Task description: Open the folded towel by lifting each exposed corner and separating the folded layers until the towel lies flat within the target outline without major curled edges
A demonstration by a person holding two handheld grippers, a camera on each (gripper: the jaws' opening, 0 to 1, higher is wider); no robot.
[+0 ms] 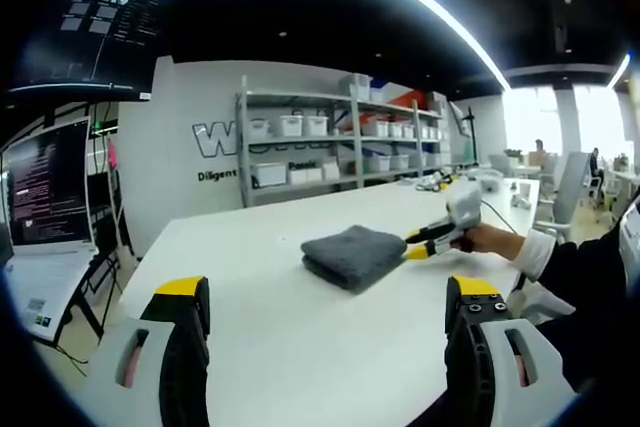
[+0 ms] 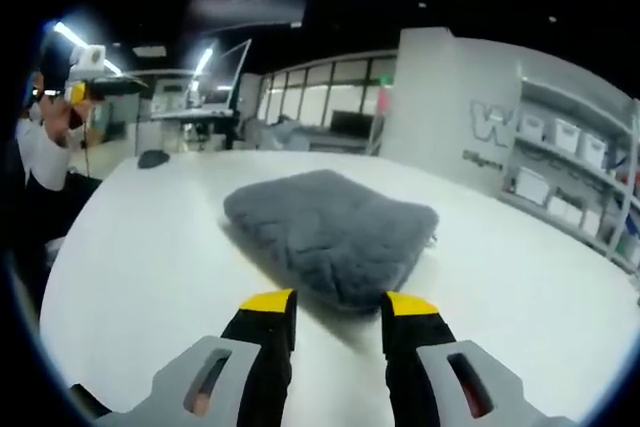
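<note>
Right gripper at the folded towel
Right gripper (image 2: 338,312) jaws parted at the grey towel's (image 2: 330,232) near edge on the white table (image 2: 130,247)

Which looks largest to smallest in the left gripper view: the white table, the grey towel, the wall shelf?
As they look:
1. white table
2. wall shelf
3. grey towel
The shelf stands farther back, so its real size against the towel is unsure.

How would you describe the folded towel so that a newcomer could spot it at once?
Start at the long white table. Near its middle lies a dark grey towel, folded into a thick plush pad, with the right tongs at its edge. Nothing else on the table is dark, soft and fuzzy.
</note>
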